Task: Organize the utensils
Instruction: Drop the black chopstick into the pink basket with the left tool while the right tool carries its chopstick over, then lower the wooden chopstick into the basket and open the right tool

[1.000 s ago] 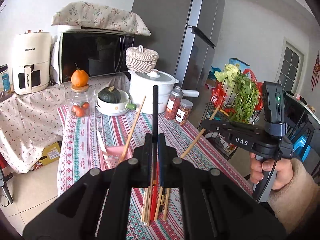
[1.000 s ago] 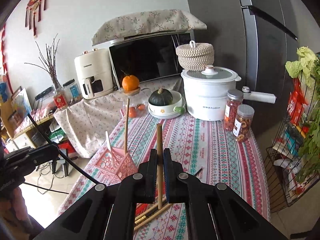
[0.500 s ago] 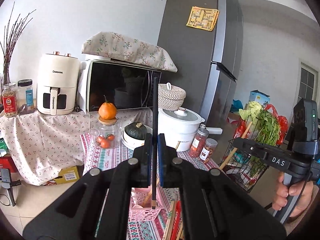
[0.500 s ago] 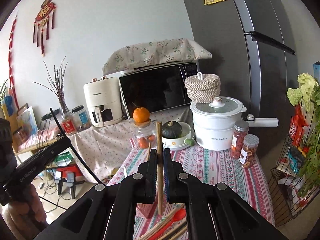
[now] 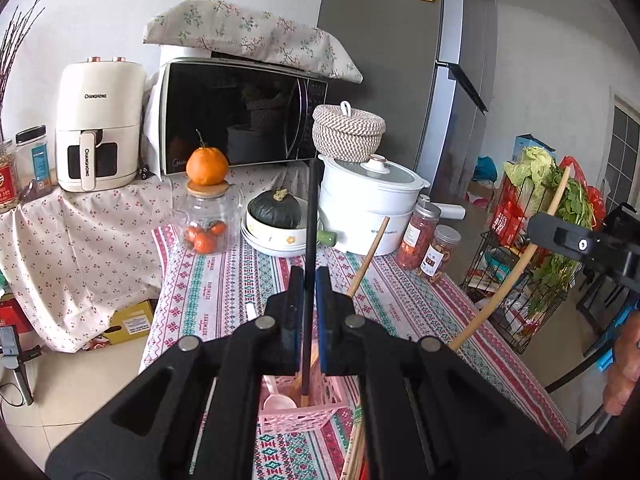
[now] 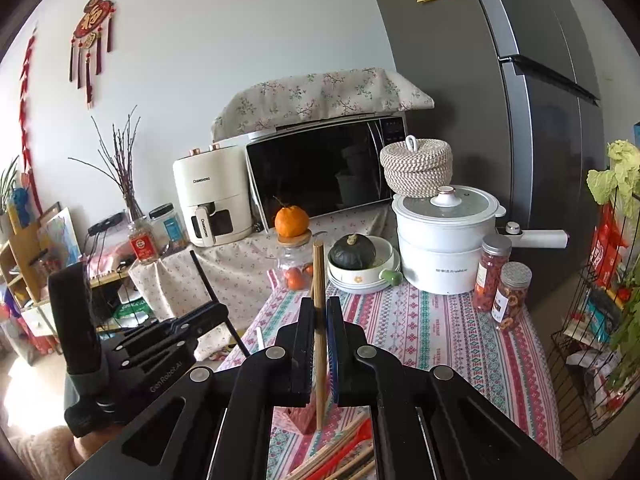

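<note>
**Two grippers, each clamped on one chopstick, above the pink basket**

Left gripper point(image 5: 306, 280): jaws nearly together, pinching a black chopstick point(image 5: 310, 216) that stands upright; its lower tip hangs inside the pink utensil basket point(image 5: 300, 412), near the basket's middle and clear of the rim. The basket already holds a white spoon point(image 5: 276, 398) and a wooden chopstick point(image 5: 366, 264) that leans out over the right rim.

Right gripper point(image 6: 320, 320): jaws likewise narrow, gripping a brown wooden chopstick point(image 6: 319, 280) upright — its lower end hangs above the tablecloth beside the basket corner point(image 6: 302, 418), whether touching cannot be told. Loose chopsticks and a red utensil point(image 6: 348, 450) lie on the striped tablecloth point(image 6: 432, 332) just in front.

The cloth between the basket and the white pot point(image 6: 444, 248), bowl with squash point(image 6: 354, 254) and spice jars point(image 6: 500, 284) lies bare; a wire rack point(image 6: 592, 360) stands off the table's right edge.
</note>
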